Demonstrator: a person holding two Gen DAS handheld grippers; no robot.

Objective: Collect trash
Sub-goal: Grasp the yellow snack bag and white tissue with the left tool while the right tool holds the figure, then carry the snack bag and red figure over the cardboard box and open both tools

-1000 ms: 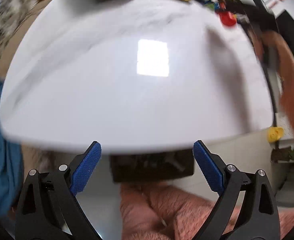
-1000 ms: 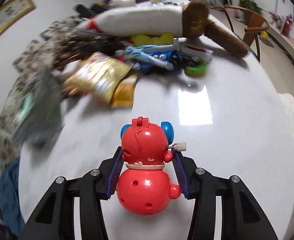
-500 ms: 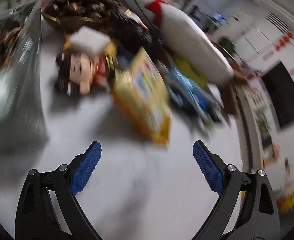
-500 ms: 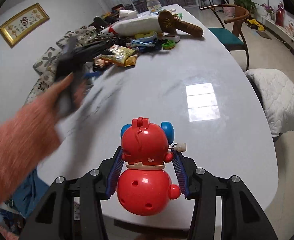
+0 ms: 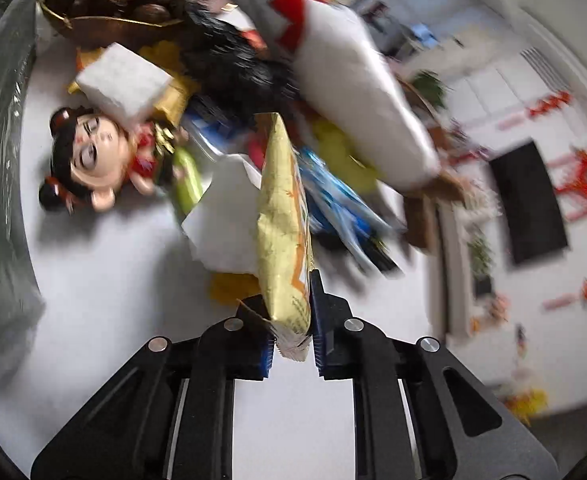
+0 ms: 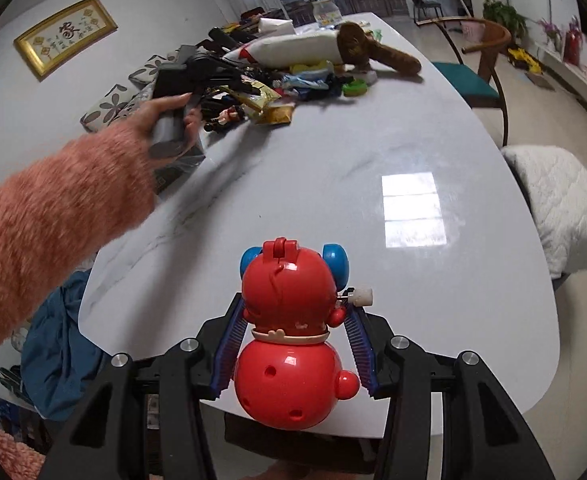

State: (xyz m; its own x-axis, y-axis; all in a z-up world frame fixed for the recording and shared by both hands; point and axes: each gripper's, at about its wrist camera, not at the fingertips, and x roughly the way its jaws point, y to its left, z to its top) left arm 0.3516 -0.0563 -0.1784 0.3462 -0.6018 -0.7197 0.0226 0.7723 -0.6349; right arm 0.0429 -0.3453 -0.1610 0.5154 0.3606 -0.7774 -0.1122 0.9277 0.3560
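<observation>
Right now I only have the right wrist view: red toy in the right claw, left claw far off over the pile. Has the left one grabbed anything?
Observer: Yes. The left claw is shut on a yellow snack packet, pinched at its near end.
Reviewer: What is directly beside that packet?
Observer: A crumpled white tissue sits against its left side, on the table.
Reviewer: Any non-trash close by?
Observer: A black-haired doll lies on its side further left, apart from the claw.
Reviewer: And on the right?
Observer: A blue wrapper, blurred, runs along the packet's right side.
</observation>
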